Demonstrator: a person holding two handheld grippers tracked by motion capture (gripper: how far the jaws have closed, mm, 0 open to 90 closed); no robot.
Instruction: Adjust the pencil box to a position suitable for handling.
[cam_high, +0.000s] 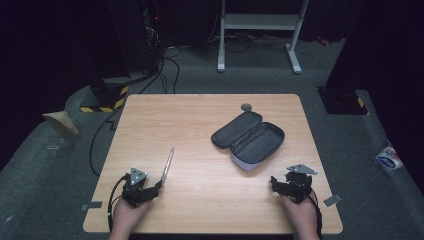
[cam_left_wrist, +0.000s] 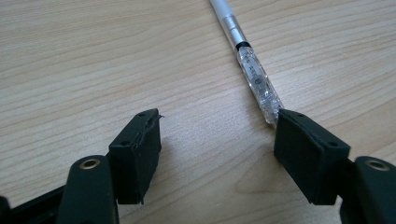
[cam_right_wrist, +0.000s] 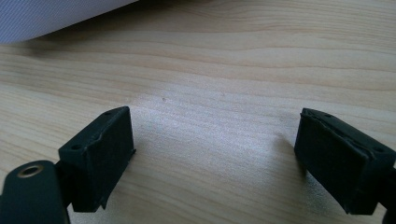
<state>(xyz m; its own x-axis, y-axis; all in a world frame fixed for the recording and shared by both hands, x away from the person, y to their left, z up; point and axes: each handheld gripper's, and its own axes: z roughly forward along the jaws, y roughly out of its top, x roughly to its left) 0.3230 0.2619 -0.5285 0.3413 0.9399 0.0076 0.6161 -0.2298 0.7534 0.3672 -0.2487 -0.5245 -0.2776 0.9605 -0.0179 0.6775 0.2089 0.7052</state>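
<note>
A silver pen (cam_high: 167, 164) with a clear barrel (cam_left_wrist: 256, 74) lies on the wooden table (cam_high: 200, 195), pointing away from me. My left gripper (cam_high: 150, 191) rests low near the front left and is open (cam_left_wrist: 217, 142); the pen's near end touches the tip of its right jaw and nothing lies between the jaws. An open dark grey pencil case (cam_high: 248, 138) lies right of centre; its pale edge (cam_right_wrist: 56, 16) shows in the right gripper view. My right gripper (cam_high: 286, 186) sits near the front right, just below the case, open (cam_right_wrist: 215, 156) over bare wood.
A small round grey object (cam_high: 246, 106) lies on the table just behind the case. A white-framed stand (cam_high: 260, 30) and cables (cam_high: 165, 65) are on the floor beyond the table. A plastic packet (cam_high: 389, 158) lies on the floor at the right.
</note>
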